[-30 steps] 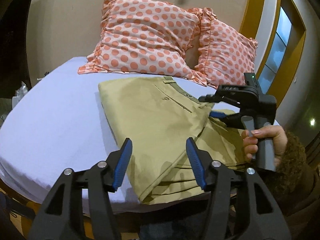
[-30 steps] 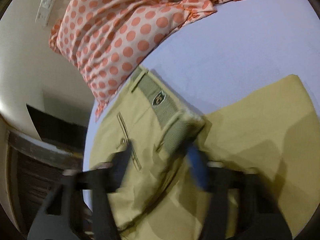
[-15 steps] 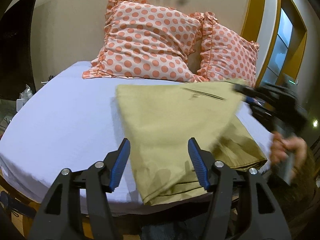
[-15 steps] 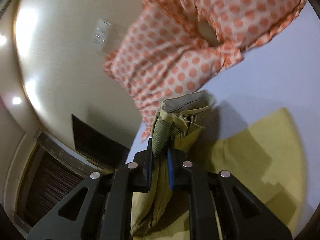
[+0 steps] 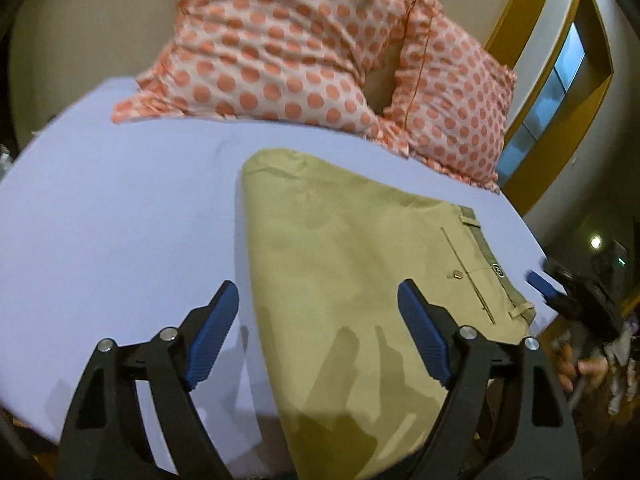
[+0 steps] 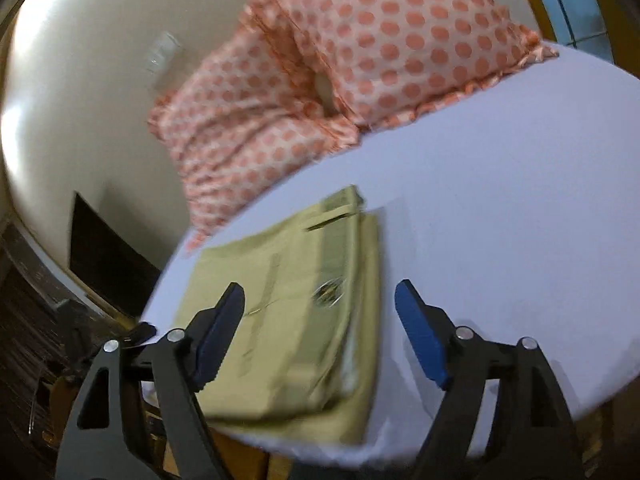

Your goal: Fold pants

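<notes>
The khaki pants (image 5: 352, 280) lie folded into a flat stack on the lavender bed sheet (image 5: 120, 220), with the waistband and back pocket at the right edge. They also show in the right wrist view (image 6: 288, 304), near the bed's front edge. My left gripper (image 5: 318, 332) is open and empty, just above the near part of the pants. My right gripper (image 6: 320, 332) is open and empty, over the waistband end. The right gripper also shows at the far right of the left wrist view (image 5: 576, 296).
Two orange polka-dot pillows (image 5: 280, 40) lean on the wall at the head of the bed. A window with a yellow frame (image 5: 560, 92) is at the right. A dark cabinet (image 6: 104, 260) stands left of the bed.
My right gripper carried the waistband over to the right, laid it down and opened. The pants went from lifted to a flat folded stack. My left gripper stayed open.
</notes>
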### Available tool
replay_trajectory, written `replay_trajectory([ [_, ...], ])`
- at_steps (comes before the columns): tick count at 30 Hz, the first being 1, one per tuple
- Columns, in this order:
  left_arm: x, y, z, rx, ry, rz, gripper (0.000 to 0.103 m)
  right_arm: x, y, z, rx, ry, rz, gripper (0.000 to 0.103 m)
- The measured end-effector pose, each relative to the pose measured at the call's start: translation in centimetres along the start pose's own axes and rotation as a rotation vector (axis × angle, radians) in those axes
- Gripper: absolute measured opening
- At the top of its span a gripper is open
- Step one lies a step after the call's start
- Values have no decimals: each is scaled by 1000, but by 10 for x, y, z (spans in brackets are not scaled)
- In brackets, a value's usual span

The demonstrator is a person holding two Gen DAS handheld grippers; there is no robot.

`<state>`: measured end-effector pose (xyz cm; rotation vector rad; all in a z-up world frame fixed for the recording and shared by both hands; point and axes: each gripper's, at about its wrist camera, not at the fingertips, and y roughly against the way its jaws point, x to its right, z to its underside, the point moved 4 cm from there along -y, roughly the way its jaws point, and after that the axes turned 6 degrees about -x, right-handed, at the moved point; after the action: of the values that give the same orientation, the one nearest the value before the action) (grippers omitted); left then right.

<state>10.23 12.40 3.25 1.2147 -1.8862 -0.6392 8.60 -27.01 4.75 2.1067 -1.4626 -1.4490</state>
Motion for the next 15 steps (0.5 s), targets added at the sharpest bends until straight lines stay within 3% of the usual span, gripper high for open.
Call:
replay_trajectory([
  [2, -7, -18, -11, -68, 19, 29, 81, 15, -35, -14, -104, -37, 18, 65],
  [5, -12, -37, -20, -137, 33, 64, 81, 27, -63, -23, -176, -79, 11, 61],
  [11, -3, -68, -31, -242, -16, 43, 80, 22, -79, -25, -212, -13, -70, 54],
  [13, -1, -69, -33, -252, -21, 61, 78, 29, -83, -24, -248, -55, -150, 21],
  [14, 0, -68, -33, -254, -23, 69, 74, 35, -86, -23, -268, -85, -211, 17],
  [15, -1, -67, -33, -255, -27, 61, 61, 36, -86, -23, -278, -101, -254, 15],
])
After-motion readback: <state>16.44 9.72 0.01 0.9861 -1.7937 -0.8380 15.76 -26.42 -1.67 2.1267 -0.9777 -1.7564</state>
